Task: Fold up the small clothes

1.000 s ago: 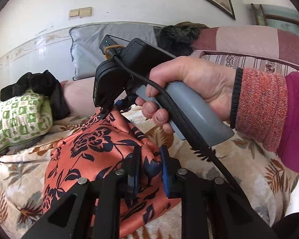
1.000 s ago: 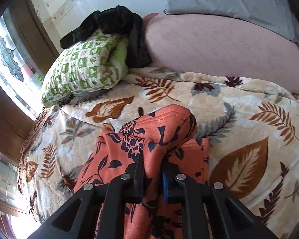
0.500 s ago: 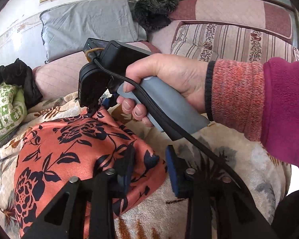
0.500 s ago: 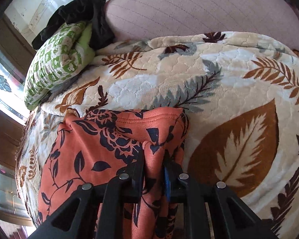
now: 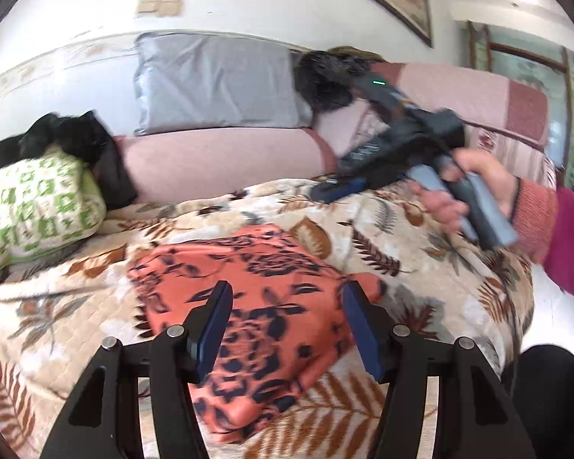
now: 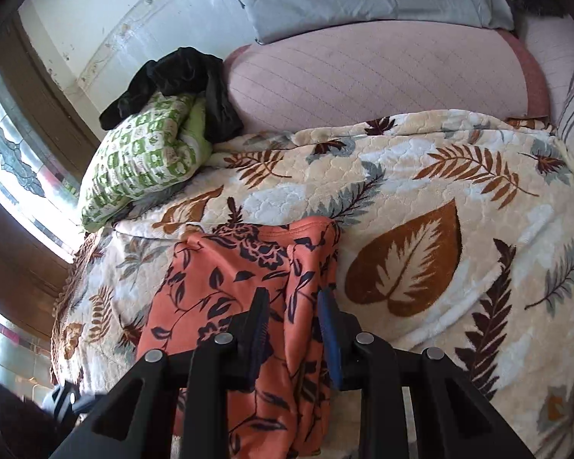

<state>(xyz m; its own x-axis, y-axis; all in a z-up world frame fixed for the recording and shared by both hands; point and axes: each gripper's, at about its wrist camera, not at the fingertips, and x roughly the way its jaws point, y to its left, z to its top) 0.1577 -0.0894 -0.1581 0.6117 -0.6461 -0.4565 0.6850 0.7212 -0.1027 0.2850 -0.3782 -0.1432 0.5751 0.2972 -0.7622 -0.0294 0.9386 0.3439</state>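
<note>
- The orange floral garment (image 5: 271, 290) lies folded on the leaf-print blanket (image 5: 421, 267), spread flat right under the left gripper (image 5: 287, 325), and that is the relation to watch.
- The left gripper hangs with its jaws wide apart, holding nothing, the cloth visible in the gap between them.
- In the right wrist view, the right gripper (image 6: 292, 319) has its jaws parted around a raised edge of the garment (image 6: 248, 287); they look released rather than pinching, though contact with the cloth cannot be ruled out.
- From that view the garment's long axis runs toward the camera, its hemmed edge at the far end.
- In the left wrist view the right hand (image 5: 467, 195) and its tool sit blurred, up and away to the right, well apart from the cloth.
- So the left gripper looks nearer, judged from this view; a next fold would likely go across that long axis.
- The green patterned pillow (image 6: 141, 160) and black cloth (image 6: 172, 76) sit well off to the side.
</note>
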